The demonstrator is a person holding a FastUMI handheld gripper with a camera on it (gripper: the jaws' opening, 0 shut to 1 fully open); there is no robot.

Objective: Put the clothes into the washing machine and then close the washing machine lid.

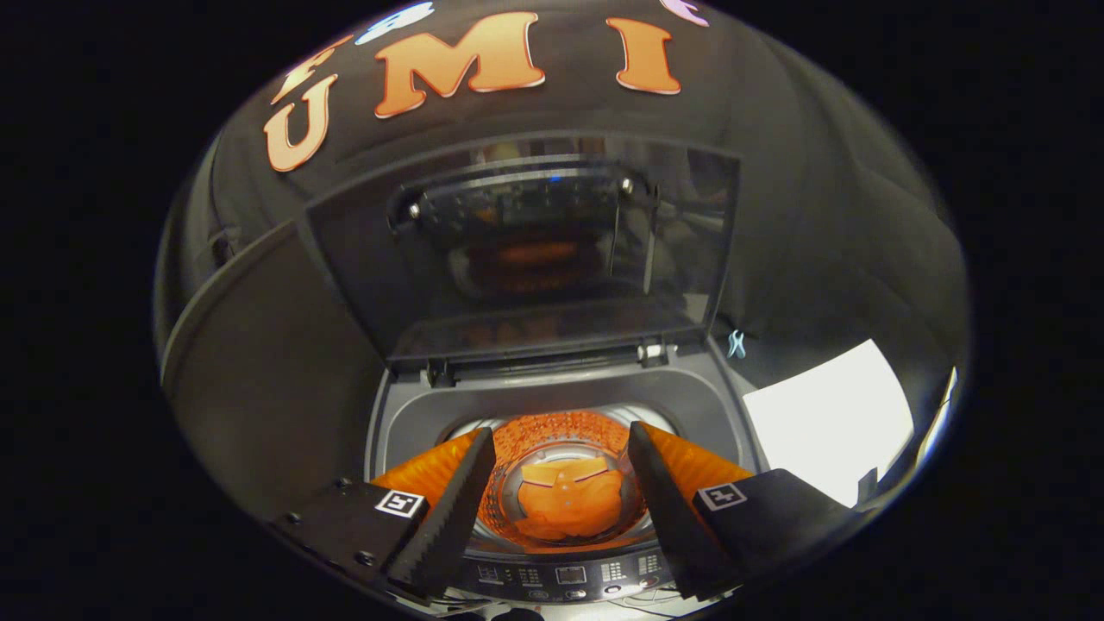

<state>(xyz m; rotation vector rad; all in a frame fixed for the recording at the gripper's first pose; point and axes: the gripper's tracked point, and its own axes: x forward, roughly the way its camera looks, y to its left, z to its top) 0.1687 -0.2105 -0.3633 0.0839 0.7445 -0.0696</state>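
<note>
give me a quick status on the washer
claw open, empty, above drum. clothes in drum. lid up, not yet closed. nothing blocking it.

Dim booth, orange glow inside the drum [561,466], reflections on raised lid [535,250], fisheye bending at edges

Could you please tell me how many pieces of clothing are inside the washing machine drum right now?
1: an orange garment at the drum's bottom, beyond the open gripper; others may hide underneath.

Staged laundry booth, top-loading washer [552,414] with raised glass lid [526,250] and front control panel [565,575], black cloth wall [819,190] draped behind and around it
</note>
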